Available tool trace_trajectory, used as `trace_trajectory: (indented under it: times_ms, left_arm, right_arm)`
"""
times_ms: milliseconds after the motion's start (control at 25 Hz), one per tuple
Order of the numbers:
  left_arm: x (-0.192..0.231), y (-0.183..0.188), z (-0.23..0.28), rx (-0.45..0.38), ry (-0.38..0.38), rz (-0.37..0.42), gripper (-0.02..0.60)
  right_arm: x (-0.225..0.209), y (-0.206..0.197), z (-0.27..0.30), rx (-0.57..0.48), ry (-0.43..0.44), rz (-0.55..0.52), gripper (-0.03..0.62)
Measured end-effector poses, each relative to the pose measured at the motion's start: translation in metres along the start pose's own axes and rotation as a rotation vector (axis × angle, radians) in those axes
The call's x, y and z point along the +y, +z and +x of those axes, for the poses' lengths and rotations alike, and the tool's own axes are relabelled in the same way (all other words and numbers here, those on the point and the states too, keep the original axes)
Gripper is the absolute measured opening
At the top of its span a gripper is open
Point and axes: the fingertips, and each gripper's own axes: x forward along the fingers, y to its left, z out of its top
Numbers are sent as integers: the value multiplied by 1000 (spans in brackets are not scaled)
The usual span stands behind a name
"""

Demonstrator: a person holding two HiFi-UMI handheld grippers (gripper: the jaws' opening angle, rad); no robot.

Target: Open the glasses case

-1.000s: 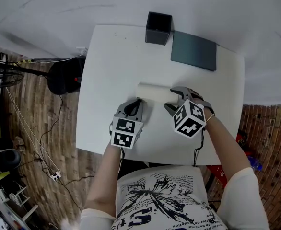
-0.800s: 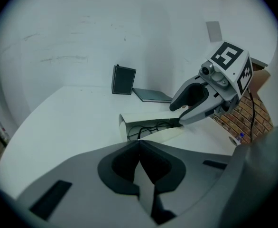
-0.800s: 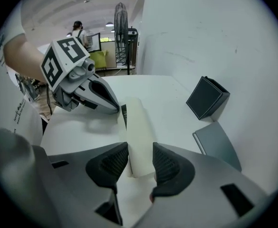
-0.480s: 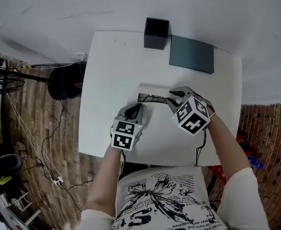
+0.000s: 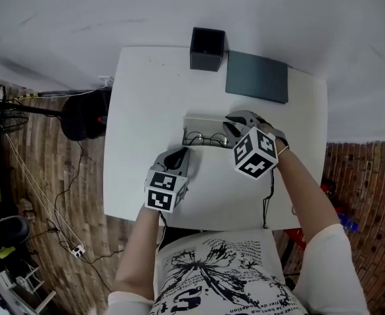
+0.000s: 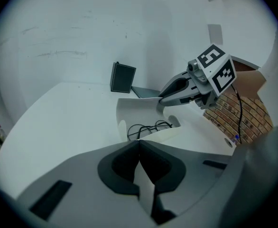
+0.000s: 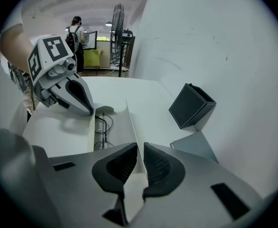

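White tabletop (image 5: 140, 97) is seen from above, set over brick-patterned flooring (image 5: 41, 176), and everything on it is taken from the near edge outward. Nearest, the left gripper (image 5: 178, 156) is clamped tight on the thin front wall of the glasses case (image 5: 187, 131). Its jaws are drawn together with only that white edge pinched between them. The base is judged to be pinned this way so that it cannot lift or slide while the top is raised. Inside the opened case, dark wire-rimmed glasses (image 5: 203, 138) are exposed, lying folded on its bottom. Just beyond, the right gripper (image 5: 230, 127) is set on the lid (image 5: 204, 121), whose thin edge is caught between jaws that are closing to a narrow slit. The lid is held tilted up and back, away from the base, presumably so that the hinge is swung wide. From the way things lie, the opening is judged to be essentially accomplished. Farther off, near the far edge, a black open-topped box (image 5: 207, 48) and a flat dark grey slab (image 5: 257, 76) are placed side by side, well apart from the case. Counted up: two grippers, one case, one pair of glasses, one black box, one grey slab
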Motion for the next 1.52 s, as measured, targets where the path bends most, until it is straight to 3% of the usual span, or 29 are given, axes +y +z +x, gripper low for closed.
trace_trajectory:
  times_ms: [240,560,760,920,1240,1400,1520]
  left_arm:
    - [-2,1,1,8,-7,9,14]
    - [3,6,5,12,-8,11,14]
    - [2,6,5,9,-1,14,14]
    - [2,4,4,14,8,12,14]
    - [-6,19,-29,-62,-39,79,14]
    - [-15,37,-61,-118,-69,115,14]
    - [-24,54,-90,-180,-83,153,14]
  right_arm:
    - [-17,-3,13,-34,-27,3,87]
    - [-28,-5,25,-58,-1,40,114]
    - [-32,-7,25,-69,-21,112,121]
    - [-33,-11,19,-59,-55,183,232]
    - [-23,16,-39,-167,-181,317,214]
    - [-7,30,-82,-251,-257,395,157]
    - [9,43,-118,-336,-329,446,62]
